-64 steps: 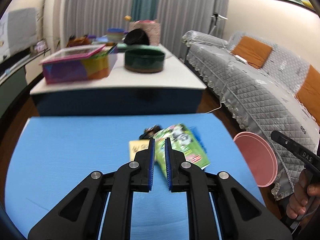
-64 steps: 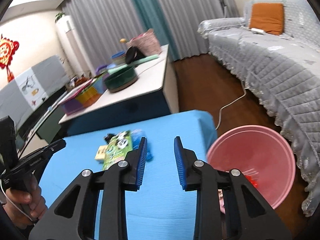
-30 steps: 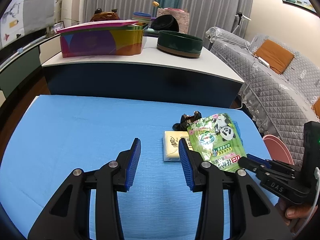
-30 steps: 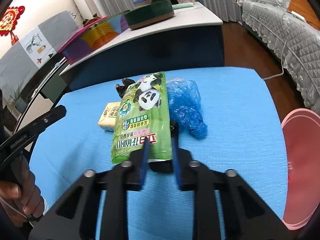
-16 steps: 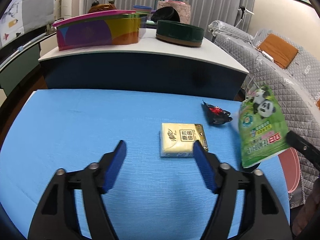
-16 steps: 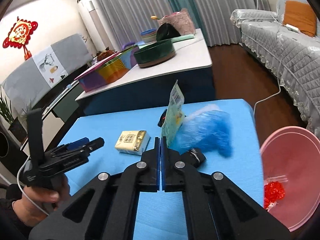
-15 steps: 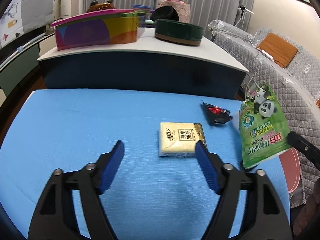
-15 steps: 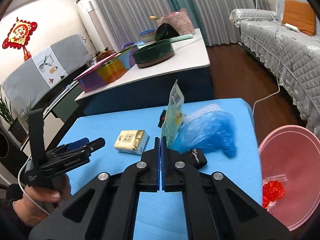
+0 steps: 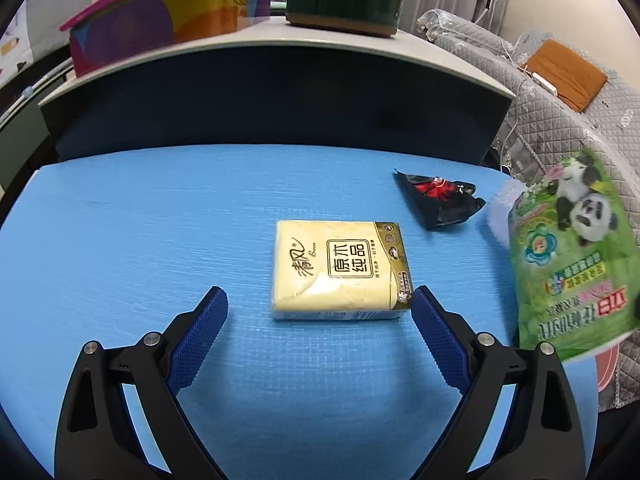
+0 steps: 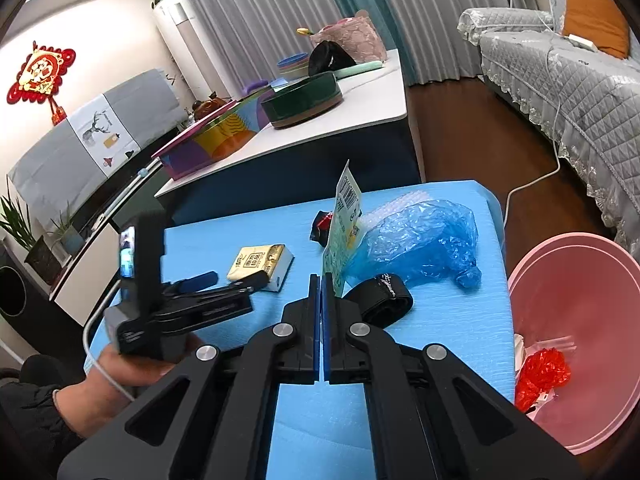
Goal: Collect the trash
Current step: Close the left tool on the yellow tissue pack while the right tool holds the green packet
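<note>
Blue table (image 9: 120, 220): lies under both tongs; its near edge is cut off.
Pink bin (image 10: 576, 280): right of the right tongs; far rim out of frame, red scrap inside.
Green panda pouch (image 9: 572, 256): clamped edge-on in the right gripper (image 10: 322, 280), jaws together; its lower corner is hidden.
Tissue pack (image 9: 340, 270): just ahead of the left gripper (image 9: 318, 300), jaws wide apart.
Black wrapper (image 9: 438, 198): ahead-right, contents unclear.

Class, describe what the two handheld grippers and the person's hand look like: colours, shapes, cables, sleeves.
Both the left gripper and right gripper have black angular linkage arms, silver pivot bolts and ribbed blue pads. The bare left hand wears a dark sleeve; a white cable trails beside it.
</note>
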Demonstrator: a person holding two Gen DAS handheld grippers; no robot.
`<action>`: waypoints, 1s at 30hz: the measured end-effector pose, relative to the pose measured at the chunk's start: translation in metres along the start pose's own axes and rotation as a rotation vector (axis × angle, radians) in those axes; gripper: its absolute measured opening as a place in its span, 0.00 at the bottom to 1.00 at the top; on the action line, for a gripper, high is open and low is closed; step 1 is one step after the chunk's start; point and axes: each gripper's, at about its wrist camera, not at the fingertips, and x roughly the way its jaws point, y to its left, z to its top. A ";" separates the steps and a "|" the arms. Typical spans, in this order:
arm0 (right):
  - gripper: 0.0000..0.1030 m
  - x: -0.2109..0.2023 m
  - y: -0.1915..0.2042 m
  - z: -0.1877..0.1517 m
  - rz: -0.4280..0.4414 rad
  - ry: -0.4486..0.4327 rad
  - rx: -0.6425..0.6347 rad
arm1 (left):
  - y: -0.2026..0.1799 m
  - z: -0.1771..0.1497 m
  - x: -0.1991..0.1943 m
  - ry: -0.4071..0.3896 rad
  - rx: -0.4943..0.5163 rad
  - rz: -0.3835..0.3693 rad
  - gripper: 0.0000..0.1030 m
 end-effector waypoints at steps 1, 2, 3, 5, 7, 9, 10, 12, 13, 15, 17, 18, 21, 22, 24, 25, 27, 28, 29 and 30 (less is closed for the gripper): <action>0.01 0.000 0.000 0.000 0.005 0.000 0.000 | -0.001 0.000 0.001 0.000 0.000 0.000 0.87; 0.01 0.000 0.002 -0.001 0.007 -0.001 -0.002 | -0.002 0.000 0.003 0.003 0.002 0.001 0.87; 0.01 0.000 0.003 -0.001 0.008 -0.002 -0.007 | -0.003 0.000 0.004 0.005 0.006 0.005 0.87; 0.01 0.000 0.006 -0.001 0.011 -0.001 -0.015 | -0.005 0.000 0.006 0.010 0.015 0.015 0.87; 0.01 -0.001 0.007 -0.001 0.012 -0.003 -0.023 | -0.005 0.001 0.006 0.006 0.016 0.011 0.84; 0.01 -0.001 0.009 0.000 0.013 -0.005 -0.025 | -0.006 0.001 0.007 0.012 0.018 0.005 0.68; 0.01 -0.001 0.009 0.000 0.014 -0.006 -0.026 | -0.005 0.001 0.007 0.017 0.019 0.004 0.65; 0.01 -0.002 0.011 0.000 0.014 -0.007 -0.030 | -0.003 0.001 0.006 0.018 0.013 0.005 0.59; 0.01 -0.002 0.012 -0.001 0.013 -0.008 -0.032 | -0.002 0.000 0.005 0.019 0.008 0.005 0.59; 0.01 -0.004 0.013 -0.002 0.013 -0.008 -0.034 | 0.000 0.000 0.003 0.018 -0.002 0.003 0.59; 0.01 -0.006 0.013 -0.002 0.014 -0.013 -0.035 | 0.000 0.001 -0.001 0.010 -0.009 0.009 0.72; 0.01 -0.007 0.013 -0.001 0.015 -0.014 -0.036 | 0.000 0.002 -0.002 0.004 -0.016 0.010 0.86; 0.01 -0.010 0.014 -0.001 0.013 -0.019 -0.040 | -0.001 0.006 -0.003 -0.005 -0.054 0.009 0.91; 0.01 -0.010 0.013 -0.001 0.011 -0.020 -0.041 | -0.002 0.008 0.000 0.004 -0.069 0.003 0.91; 0.01 -0.011 0.013 -0.002 0.009 -0.020 -0.038 | -0.006 0.011 0.007 0.015 -0.082 0.017 0.92; 0.01 -0.011 0.012 -0.002 0.007 -0.020 -0.039 | -0.009 0.012 0.011 0.021 -0.084 0.030 0.92; 0.01 -0.012 0.012 -0.001 0.005 -0.019 -0.042 | -0.013 0.013 0.019 0.034 -0.086 0.058 0.92; 0.01 -0.012 0.012 -0.001 0.004 -0.017 -0.045 | -0.015 0.014 0.022 0.037 -0.088 0.065 0.92; 0.01 -0.011 0.012 -0.001 0.003 -0.015 -0.047 | -0.016 0.015 0.023 0.038 -0.092 0.066 0.92; 0.01 -0.010 0.012 -0.002 0.001 -0.012 -0.050 | -0.017 0.016 0.025 0.038 -0.092 0.070 0.92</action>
